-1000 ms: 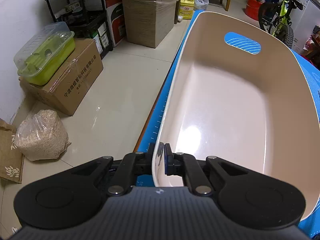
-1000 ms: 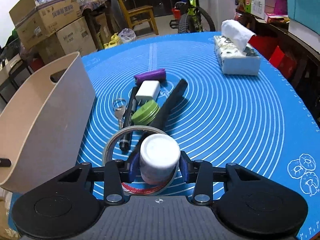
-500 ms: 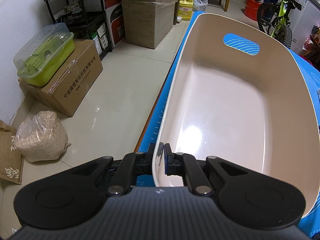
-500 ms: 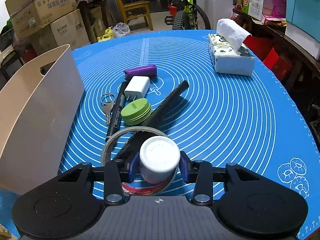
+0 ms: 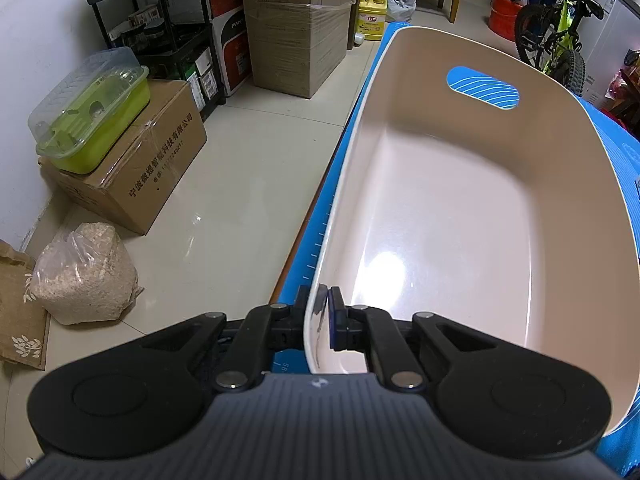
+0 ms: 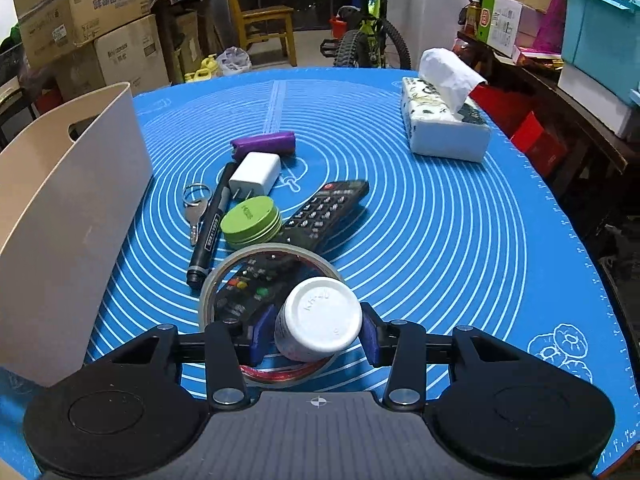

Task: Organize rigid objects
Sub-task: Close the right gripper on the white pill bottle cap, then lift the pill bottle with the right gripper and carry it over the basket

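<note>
My left gripper point(image 5: 320, 320) is shut on the near rim of the beige plastic bin point(image 5: 460, 220), which is empty inside. The bin also shows at the left of the right wrist view point(image 6: 68, 216). My right gripper point(image 6: 314, 334) is shut on a white bottle point(image 6: 318, 318), held above a clear tape roll point(image 6: 272, 256) on the blue mat point(image 6: 440, 220). On the mat beyond lie a black remote point(image 6: 324, 208), a green round tin point(image 6: 250, 222), a black pen point(image 6: 210, 226), a key with a ring point(image 6: 196, 208), a white charger point(image 6: 254, 174) and a purple case point(image 6: 264, 144).
A tissue box point(image 6: 444, 120) stands at the mat's far right. The floor left of the table holds cardboard boxes point(image 5: 132, 176), a green lidded container point(image 5: 92, 120) and a bag of grain point(image 5: 84, 276). A bicycle point(image 6: 368, 40) and a chair point(image 6: 264, 24) stand beyond the table.
My right gripper has risen with the white bottle and pulled back, so the remote's buttons now show. My left gripper keeps its hold on the bin rim, almost still.
</note>
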